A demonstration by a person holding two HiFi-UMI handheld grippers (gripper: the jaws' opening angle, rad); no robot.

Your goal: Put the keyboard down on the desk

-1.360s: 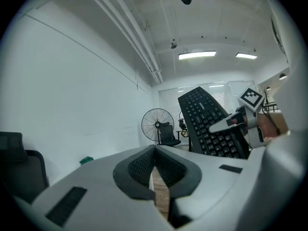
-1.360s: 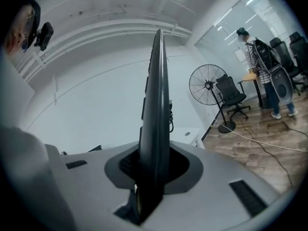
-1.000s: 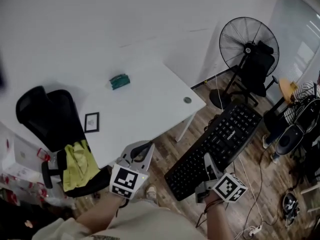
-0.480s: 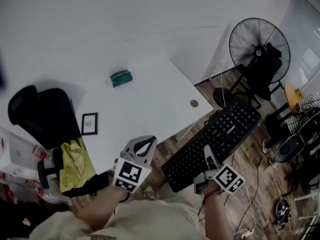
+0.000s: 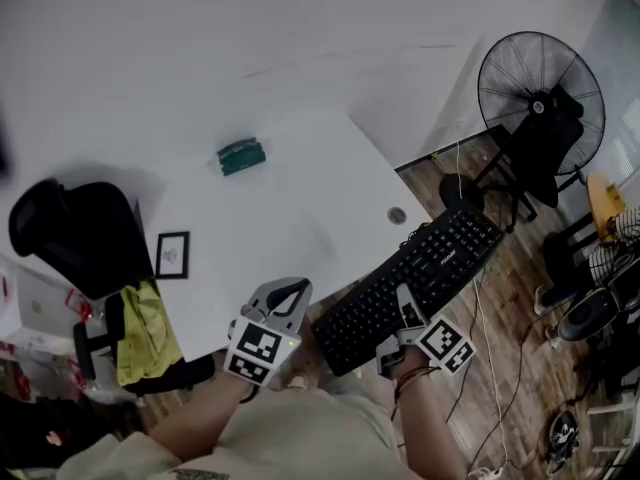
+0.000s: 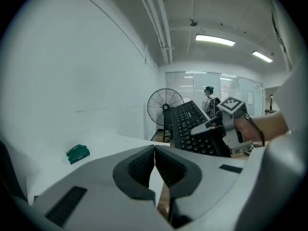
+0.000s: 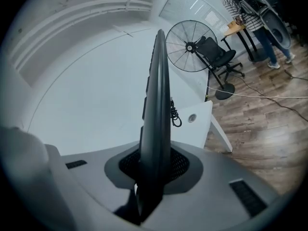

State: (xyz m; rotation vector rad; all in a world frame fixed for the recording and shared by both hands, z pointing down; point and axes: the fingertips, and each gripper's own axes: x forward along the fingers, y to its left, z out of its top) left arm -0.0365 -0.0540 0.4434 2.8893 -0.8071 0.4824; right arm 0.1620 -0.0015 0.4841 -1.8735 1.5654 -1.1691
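A black keyboard hangs in the air just off the right corner of the white desk, its cable trailing to the floor. My right gripper is shut on its near long edge. In the right gripper view the keyboard stands edge-on between the pads. My left gripper is shut and holds nothing, over the desk's near edge. In the left gripper view the jaws meet, with the keyboard to their right.
A small green object and a framed card lie on the desk, with a round cable hole near its corner. A black chair with yellow cloth stands left. A floor fan stands right.
The right gripper has carried the keyboard leftward and closer to the desk's corner. The left gripper has edged a little forward over the desk's near edge.
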